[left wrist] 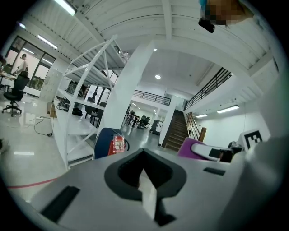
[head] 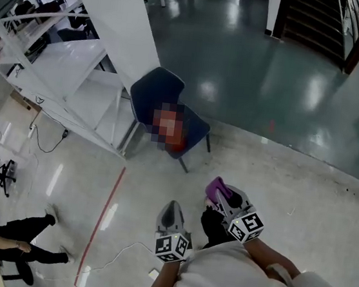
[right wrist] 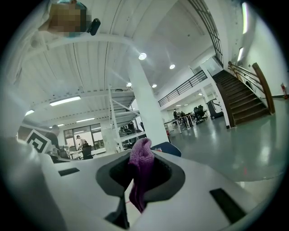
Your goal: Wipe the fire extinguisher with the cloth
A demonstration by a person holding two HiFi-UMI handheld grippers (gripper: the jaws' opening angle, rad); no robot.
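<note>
far left in the head view, a person in black (head: 14, 246) stands on the pale floor (head: 301, 206), near a white rack (head: 77, 75). a red line (head: 101, 224) runs along the floor, and a white cable (head: 120, 252) lies just right of it.

next comes the blue chair (head: 157, 88), set against the rack's corner. the extinguisher (head: 179, 148) is on its seat; a blur covers most of it, with only a bit of red showing. in your left gripper view the extinguisher (left wrist: 118, 144) shows red and upright on the chair (left wrist: 103, 142), well ahead of you.

your left claw (head: 172, 207) is low in front of your body, pointing toward the chair. its jaws are together and nothing is between them (left wrist: 146, 182). it is well apart from the extinguisher.

your right claw (head: 220, 195) is just beside the left one, a little further forward. its jaws are clamped on the purple cloth (head: 215, 188). in your right gripper view the cloth (right wrist: 142, 155) bunches above the jaws and hangs down between them (right wrist: 135, 194). the cloth touches neither the chair nor the extinguisher.

far right, dark stairs (head: 315, 20) rise beyond the shiny grey floor, and your right gripper view shows the stairs (right wrist: 239, 97) with a wooden rail.
</note>
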